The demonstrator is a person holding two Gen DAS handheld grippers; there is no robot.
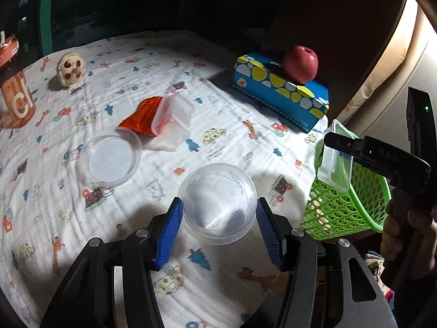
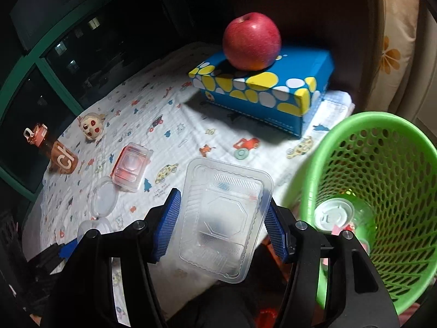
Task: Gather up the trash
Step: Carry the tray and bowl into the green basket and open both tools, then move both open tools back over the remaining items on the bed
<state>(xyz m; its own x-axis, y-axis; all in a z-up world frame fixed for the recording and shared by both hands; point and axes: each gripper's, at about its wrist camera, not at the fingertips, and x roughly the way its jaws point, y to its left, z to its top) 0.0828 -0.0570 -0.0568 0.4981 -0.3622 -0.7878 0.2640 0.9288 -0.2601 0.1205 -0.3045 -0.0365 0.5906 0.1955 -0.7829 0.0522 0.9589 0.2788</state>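
Both grippers are carrying trash — the left gripper [image 1: 220, 231] is clamping a clear cup [image 1: 218, 202] between its fingers, the right gripper [image 2: 221, 225] a clear tray [image 2: 225, 218] — heading for the green basket [image 2: 382, 125] just right of the fingers.

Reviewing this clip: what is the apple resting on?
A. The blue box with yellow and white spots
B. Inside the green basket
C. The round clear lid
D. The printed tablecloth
A. The apple sits on top of the blue box with yellow and white spots, clear of the cloth, and apart from the green basket at the table's edge.
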